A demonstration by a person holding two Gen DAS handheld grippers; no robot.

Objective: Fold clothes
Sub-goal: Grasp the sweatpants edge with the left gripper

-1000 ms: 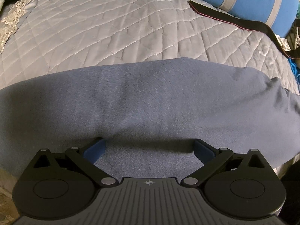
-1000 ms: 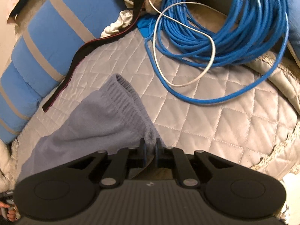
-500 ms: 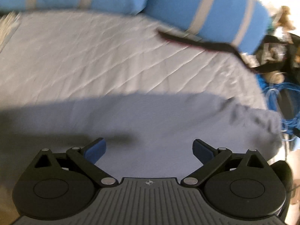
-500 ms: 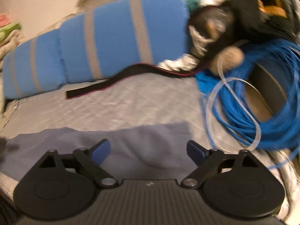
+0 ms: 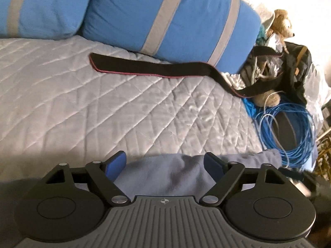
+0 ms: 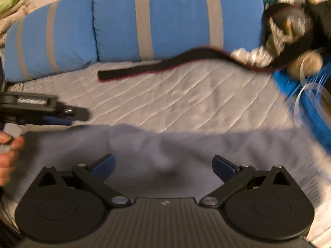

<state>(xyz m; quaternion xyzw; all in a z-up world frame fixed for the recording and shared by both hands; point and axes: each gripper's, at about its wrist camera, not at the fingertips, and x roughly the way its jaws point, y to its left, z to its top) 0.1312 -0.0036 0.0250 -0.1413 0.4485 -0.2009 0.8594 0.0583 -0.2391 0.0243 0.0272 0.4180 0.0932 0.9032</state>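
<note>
The left gripper (image 5: 165, 164) has its jaws closing, with a raised fold of the garment (image 5: 165, 177) between the pads, but the pads do not yet press on it. The right gripper (image 6: 163, 166) stands with jaws wide and opening, over the same cloth, holding nothing.

The garment is a grey-blue, soft fleece-like piece, lying along the near edge of the quilt (image 5: 103, 103). It looks like a long band, already doubled at least once, with a ribbed hem or waistband at its right end near the cable (image 5: 289, 136). The far edge runs fairly straight; the middle is bunched and wrinkled under the jaws.

I judge the task partway: a lengthwise fold seems laid, and the piece still needs folding across and smoothing. How many layers lie there I cannot tell.

Beyond it lie a strap (image 5: 144, 68) and pillows (image 5: 165, 16).
</note>
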